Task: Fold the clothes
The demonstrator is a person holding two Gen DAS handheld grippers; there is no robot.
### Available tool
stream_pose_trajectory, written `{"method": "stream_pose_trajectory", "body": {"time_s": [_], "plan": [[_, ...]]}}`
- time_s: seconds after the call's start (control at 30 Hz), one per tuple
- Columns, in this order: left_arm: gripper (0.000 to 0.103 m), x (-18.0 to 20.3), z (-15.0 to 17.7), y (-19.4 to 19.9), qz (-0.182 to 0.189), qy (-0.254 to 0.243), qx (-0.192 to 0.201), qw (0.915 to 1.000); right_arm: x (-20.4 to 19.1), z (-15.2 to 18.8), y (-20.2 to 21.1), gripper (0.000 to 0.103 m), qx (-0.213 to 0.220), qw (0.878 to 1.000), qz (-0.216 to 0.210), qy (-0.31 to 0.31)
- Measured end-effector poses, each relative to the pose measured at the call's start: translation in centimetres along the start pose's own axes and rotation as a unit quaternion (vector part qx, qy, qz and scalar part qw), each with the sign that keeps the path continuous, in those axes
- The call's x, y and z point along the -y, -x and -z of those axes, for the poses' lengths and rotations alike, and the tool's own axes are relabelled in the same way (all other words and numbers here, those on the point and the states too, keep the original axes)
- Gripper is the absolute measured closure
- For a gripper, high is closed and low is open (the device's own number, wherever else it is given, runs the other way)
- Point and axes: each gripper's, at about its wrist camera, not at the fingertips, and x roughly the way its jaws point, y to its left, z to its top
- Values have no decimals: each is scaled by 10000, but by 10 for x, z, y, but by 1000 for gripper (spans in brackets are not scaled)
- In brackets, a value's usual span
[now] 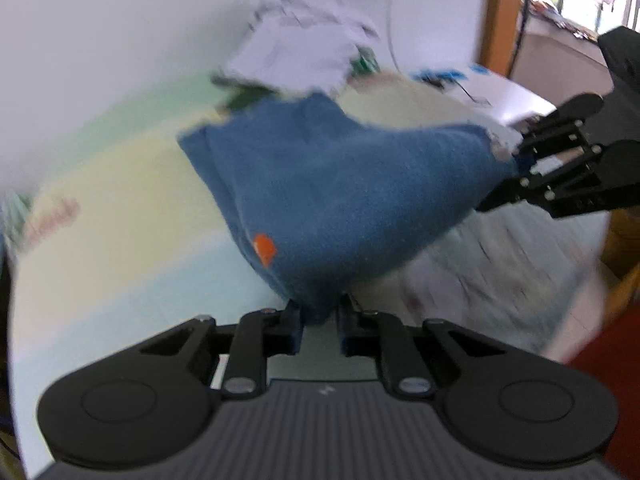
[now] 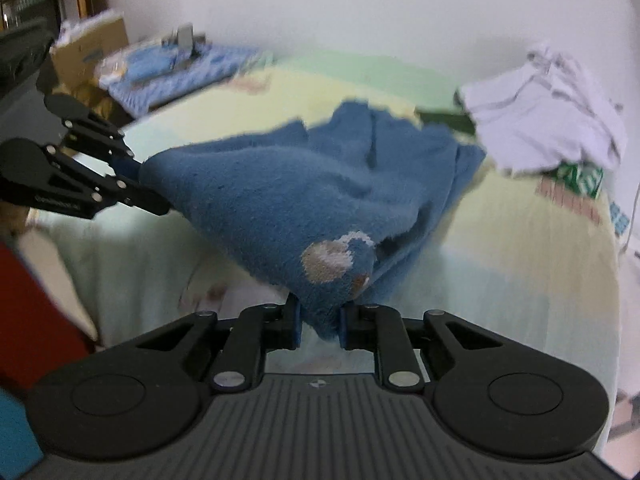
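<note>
A fuzzy blue garment with a small orange patch hangs stretched between my two grippers above the bed; it also shows in the right wrist view, with a beige and white round pattern near my fingers. My left gripper is shut on one corner of it. My right gripper is shut on the opposite corner. The right gripper appears at the right of the left wrist view. The left gripper appears at the left of the right wrist view. The far part of the garment rests on the bed.
The bed has a pastel striped sheet. A pile of white clothes lies at its far side by the wall, also in the left wrist view. A cardboard box and blue items stand beyond the bed. Red floor lies beside it.
</note>
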Motion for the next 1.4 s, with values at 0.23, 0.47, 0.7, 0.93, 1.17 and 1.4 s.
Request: {"method": "stream_pose_trajectory", "body": {"time_s": [0.23, 0.47, 0.7, 0.93, 1.17, 1.4], "plan": [[78, -21, 0, 7, 409, 280, 3, 9988, 7, -2, 9, 69, -142, 9990, -230, -346], [32, -35, -11, 21, 999, 652, 200, 9927, 25, -7, 32, 49, 92, 9840, -798, -1592], [45, -49, -18, -24, 930, 1325, -186, 9866, 19, -8, 1, 53, -4, 9769, -366, -2107], [83, -37, -10, -16, 1192, 1204, -340, 9850, 11, -7, -1, 81, -460, 9773, -335, -2042], [81, -43, -3, -25, 1327, 1418, -502, 9797, 12, -6, -22, 78, -516, 9812, -188, -1848], [65, -49, -8, -6, 1145, 1235, -465, 9846, 25, -16, 10, 71, -441, 9800, -79, -1941]]}}
